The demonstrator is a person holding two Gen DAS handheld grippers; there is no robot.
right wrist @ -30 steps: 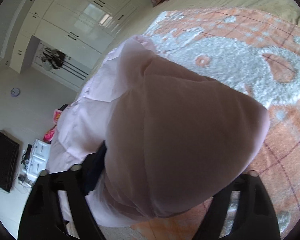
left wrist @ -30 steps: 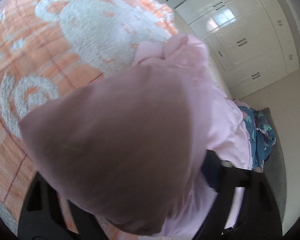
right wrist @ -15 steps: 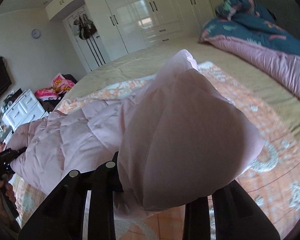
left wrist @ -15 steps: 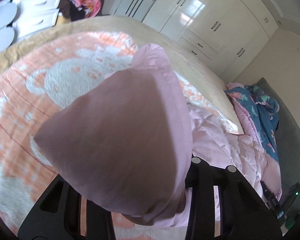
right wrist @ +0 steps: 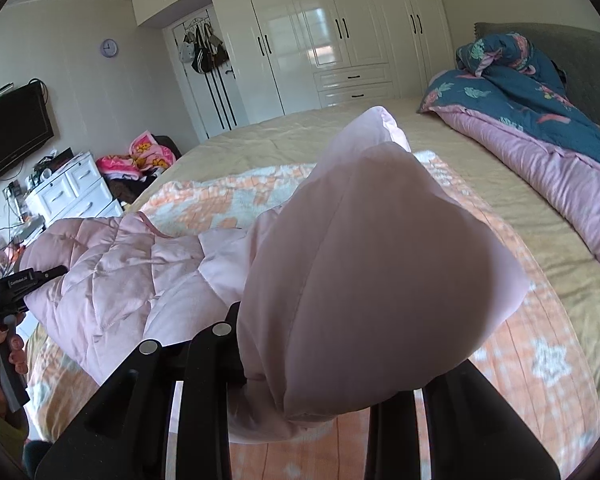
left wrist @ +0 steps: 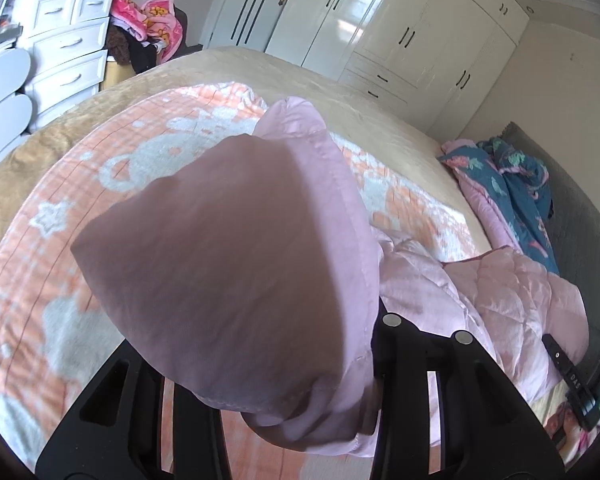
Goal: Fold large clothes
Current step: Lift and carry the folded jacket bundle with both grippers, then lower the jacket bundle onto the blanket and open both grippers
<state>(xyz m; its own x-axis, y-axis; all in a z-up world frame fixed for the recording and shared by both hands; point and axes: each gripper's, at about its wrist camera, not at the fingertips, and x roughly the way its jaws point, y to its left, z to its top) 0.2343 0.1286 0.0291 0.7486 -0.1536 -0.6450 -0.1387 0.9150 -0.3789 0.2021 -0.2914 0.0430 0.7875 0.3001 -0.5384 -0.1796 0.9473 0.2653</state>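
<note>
both claws are clamped on the pink quilted jacket (left wrist: 236, 264): left gripper (left wrist: 284, 408) and right gripper (right wrist: 320, 392) each pinch a bunched corner, the rest trailing down onto the orange blanket (right wrist: 540, 360) near the bed's edge.

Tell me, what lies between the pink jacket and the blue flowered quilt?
In the right wrist view, only bed: orange patterned blanket, then bare tan bedspread between pink jacket and quilt.

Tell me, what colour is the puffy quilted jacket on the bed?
Pale pink puffy quilted jacket, clearest in the right wrist view.
</note>
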